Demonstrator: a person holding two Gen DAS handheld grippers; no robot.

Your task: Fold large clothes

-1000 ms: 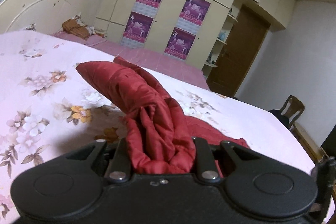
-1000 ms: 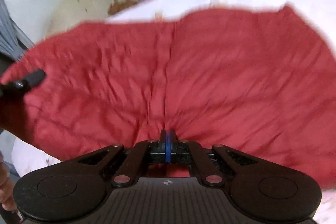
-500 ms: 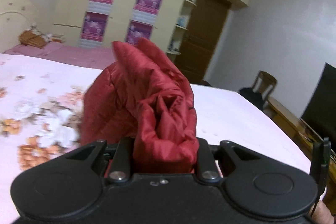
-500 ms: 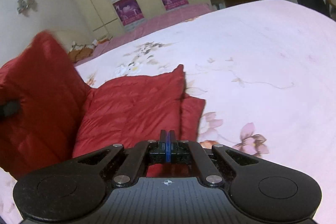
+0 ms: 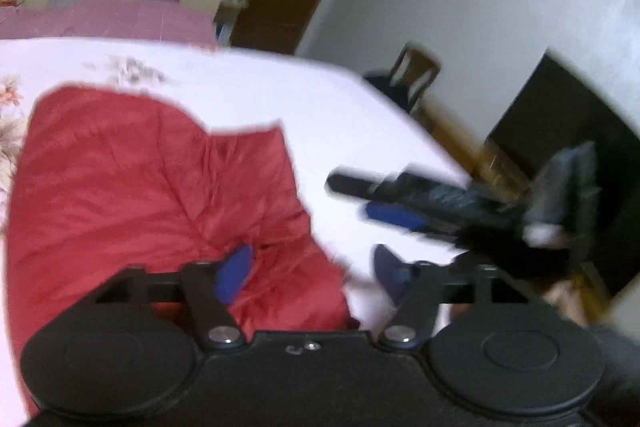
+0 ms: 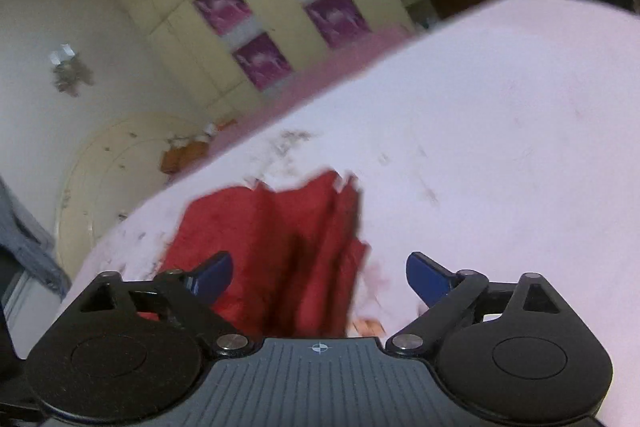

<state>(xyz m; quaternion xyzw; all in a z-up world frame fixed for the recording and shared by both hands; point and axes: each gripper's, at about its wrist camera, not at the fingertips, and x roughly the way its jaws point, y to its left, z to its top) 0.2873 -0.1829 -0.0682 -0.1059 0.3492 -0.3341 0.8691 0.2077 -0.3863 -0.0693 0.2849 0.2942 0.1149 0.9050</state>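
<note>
Both hand-held grippers spread wide, holding nothing: left hand-held gripper point(image 5: 312, 267), right hand-held gripper point(image 6: 320, 275). Red padded jacket point(image 5: 132, 195) lies folded on the bed point(image 5: 340, 115). Only the left view shows the other gripper, blurred, beside the jacket.

jacket point(image 5: 152, 195) on bed point(image 5: 340, 107), chair point(image 5: 416, 75) behind

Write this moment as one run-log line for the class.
left claw: open, empty | right claw: open, empty | red jacket: folded, lying on bed | both views blurred
</note>
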